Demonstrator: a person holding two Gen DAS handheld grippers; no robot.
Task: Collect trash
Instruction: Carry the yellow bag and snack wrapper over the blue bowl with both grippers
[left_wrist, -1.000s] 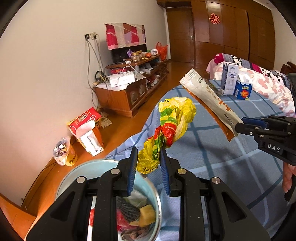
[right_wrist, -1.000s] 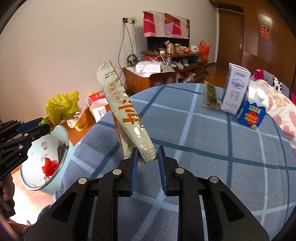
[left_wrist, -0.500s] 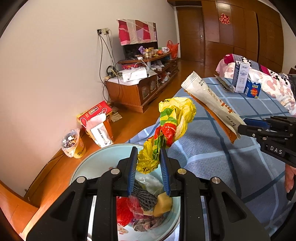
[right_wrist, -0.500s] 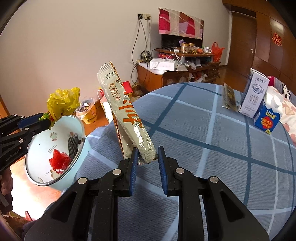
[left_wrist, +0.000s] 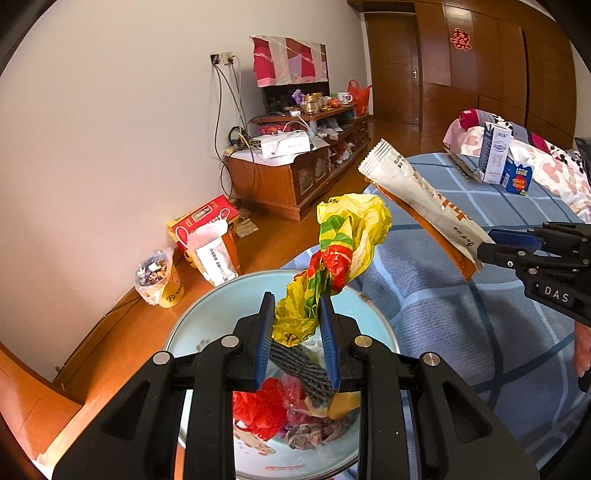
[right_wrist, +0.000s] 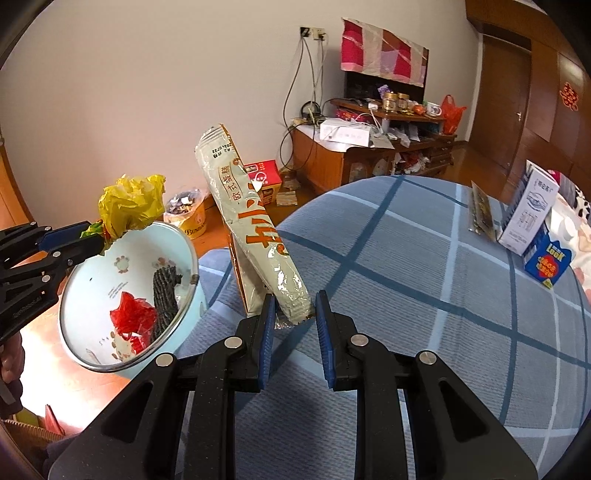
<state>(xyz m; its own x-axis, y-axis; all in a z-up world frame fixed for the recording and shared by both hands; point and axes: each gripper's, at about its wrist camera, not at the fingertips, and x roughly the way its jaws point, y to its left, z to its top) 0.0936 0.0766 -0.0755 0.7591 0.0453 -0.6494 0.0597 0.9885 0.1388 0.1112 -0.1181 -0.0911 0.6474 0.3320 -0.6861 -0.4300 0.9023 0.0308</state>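
your left gripper (left_wrist: 297, 332) clamps yellow bag (left_wrist: 347, 236) over basin (right_wrist: 92, 291) | your right gripper (right_wrist: 293, 325) pinches wrapper (right_wrist: 255, 236) | cartons' (right_wrist: 532, 218) fronts: right view only

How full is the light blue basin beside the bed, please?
Partly full: the basin holds red plastic and a dark knitted piece low down, its inner wall mostly bare.

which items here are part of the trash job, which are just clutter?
In the job:
- yellow plastic bag, gripped in left tool
- long snack wrapper, in right tool
- light blue basin already holding trash

Just lying about:
- white carton
- blue box
- red box on floor
- TV cabinet
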